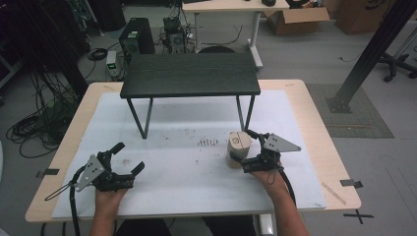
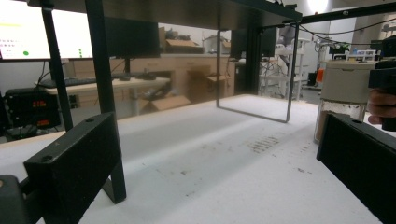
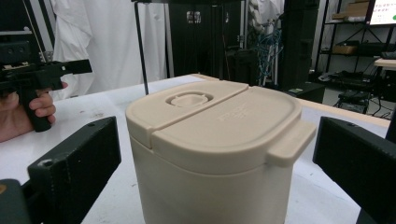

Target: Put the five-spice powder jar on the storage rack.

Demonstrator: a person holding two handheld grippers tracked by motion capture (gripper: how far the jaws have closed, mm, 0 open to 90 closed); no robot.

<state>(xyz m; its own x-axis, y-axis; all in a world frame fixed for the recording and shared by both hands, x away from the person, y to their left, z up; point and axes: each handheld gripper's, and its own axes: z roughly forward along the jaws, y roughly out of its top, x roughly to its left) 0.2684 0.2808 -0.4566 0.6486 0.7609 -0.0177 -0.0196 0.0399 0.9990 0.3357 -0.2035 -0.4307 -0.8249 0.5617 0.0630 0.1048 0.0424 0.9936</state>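
Observation:
A beige container (image 1: 237, 146) with a flip-top lid stands upright on the white mat (image 1: 187, 172), right of the middle. My right gripper (image 1: 246, 150) is open, with one jaw on each side of it. In the right gripper view the container (image 3: 215, 126) sits between the jaws of the right gripper (image 3: 217, 158), with small gaps on both sides. My left gripper (image 1: 131, 156) rests at the front left, open, with nothing between its jaws. In the left gripper view the left gripper (image 2: 219, 163) points across bare mat toward the container (image 2: 343, 93).
A small black table (image 1: 191, 73) on thin metal legs stands on the back half of the mat. Dark specks (image 1: 207, 142) lie left of the container. Beyond the wooden tabletop (image 1: 314, 128) are cables, a computer tower (image 1: 135, 35) and cardboard boxes (image 1: 295, 19).

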